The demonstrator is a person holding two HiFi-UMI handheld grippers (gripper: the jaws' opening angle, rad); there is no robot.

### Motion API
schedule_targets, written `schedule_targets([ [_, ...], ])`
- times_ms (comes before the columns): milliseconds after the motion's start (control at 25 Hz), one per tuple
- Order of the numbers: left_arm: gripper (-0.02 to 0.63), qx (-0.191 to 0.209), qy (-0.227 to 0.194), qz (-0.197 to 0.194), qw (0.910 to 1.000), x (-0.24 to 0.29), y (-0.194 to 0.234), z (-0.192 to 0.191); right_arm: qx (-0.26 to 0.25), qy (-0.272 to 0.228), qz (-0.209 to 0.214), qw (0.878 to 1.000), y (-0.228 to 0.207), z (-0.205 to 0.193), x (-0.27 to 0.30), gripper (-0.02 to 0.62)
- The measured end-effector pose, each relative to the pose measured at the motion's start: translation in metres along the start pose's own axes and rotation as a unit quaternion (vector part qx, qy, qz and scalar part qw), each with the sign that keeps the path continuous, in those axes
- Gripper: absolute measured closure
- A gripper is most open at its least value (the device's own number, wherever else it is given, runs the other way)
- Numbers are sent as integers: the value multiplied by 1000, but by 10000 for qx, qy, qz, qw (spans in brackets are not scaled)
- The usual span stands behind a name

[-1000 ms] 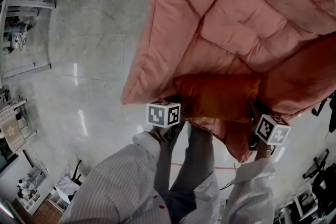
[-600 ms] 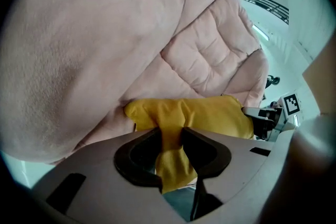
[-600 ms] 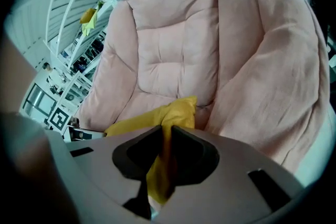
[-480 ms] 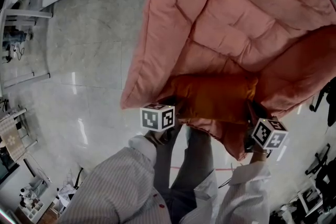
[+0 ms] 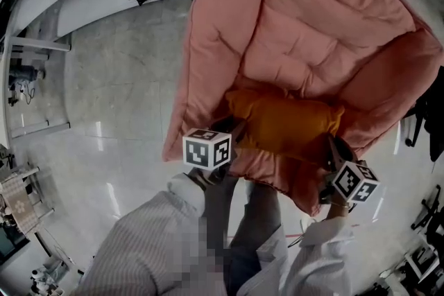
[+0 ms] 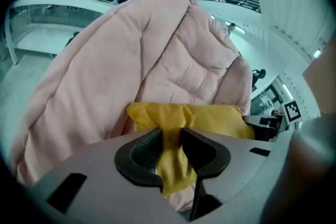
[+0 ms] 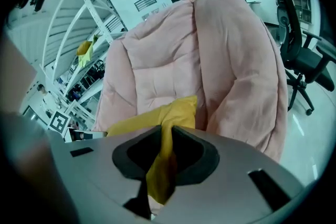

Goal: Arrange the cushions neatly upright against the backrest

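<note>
Left gripper [image 5: 232, 129]: jaws have just been closing and now pinch the near-left corner of the yellow cushion [image 5: 284, 123].
Yellow cushion: slung between both tools and carried higher than a second ago.
Right gripper [image 5: 334, 148]: jaws likewise drawn in, clamped on the cushion's right corner.
Pink lounger [image 5: 312, 24]: its backrest rises just beyond both tools.
Meaning: both ends seem secured; standing it upright remains.

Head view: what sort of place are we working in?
Probably a lab or open office hall: polished tile floor, wheeled office chair, and white metal racks in the background.
</note>
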State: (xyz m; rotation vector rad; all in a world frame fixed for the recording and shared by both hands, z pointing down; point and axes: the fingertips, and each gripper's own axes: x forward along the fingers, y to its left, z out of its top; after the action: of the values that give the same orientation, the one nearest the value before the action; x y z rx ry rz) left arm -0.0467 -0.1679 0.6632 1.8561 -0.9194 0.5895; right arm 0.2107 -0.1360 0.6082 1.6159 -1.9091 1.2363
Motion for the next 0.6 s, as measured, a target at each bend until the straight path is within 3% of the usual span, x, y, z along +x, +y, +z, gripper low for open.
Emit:
schedule_targets([
  [600, 480, 1107, -340, -54, 9933, 6, -28, 119, 618, -1062, -327, 9919, -4, 60, -4, 525],
])
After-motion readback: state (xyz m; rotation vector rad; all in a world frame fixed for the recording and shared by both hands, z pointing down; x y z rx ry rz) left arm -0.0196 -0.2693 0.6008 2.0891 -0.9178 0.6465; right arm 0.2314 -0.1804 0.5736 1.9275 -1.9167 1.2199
